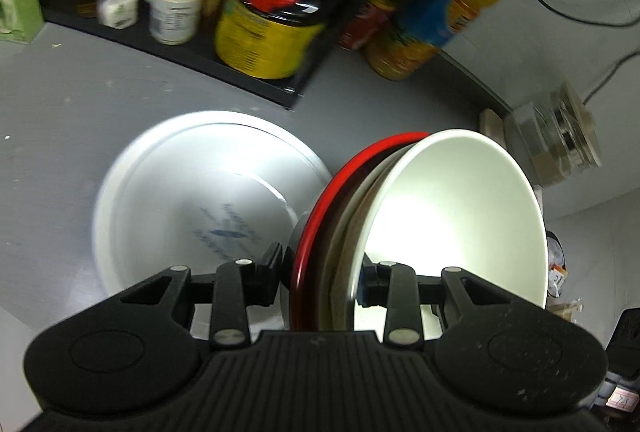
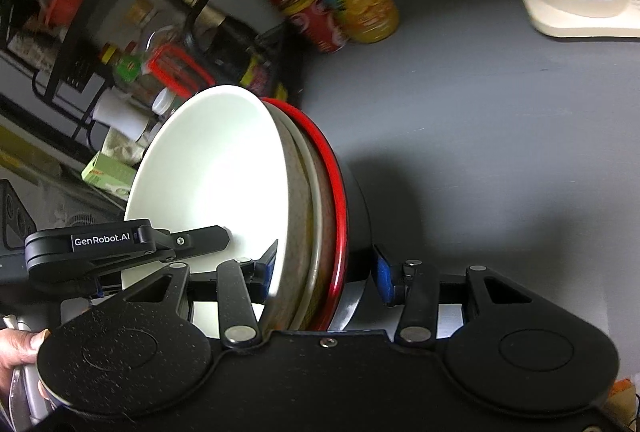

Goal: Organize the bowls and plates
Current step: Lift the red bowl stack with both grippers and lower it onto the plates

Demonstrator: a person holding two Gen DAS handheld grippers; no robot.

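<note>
Left wrist: left gripper clamps tilted stack of white bowl, beige bowl, red-rimmed plate, held above grey counter beside flat white plate. Right wrist: right gripper closed on same stack's rims.

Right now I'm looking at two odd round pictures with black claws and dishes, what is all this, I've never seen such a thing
A person holds a hand-held two-finger gripper in each hand; each has a wide-angle camera looking along its fingers. One picture is from the left gripper, the other from the right gripper. Both straddle the rim of one tilted stack of dishes: a white bowl nested with a red-rimmed dish. A white plate lies on the grey counter. Behind stand jars and bottles, including an orange juice bottle.
</note>
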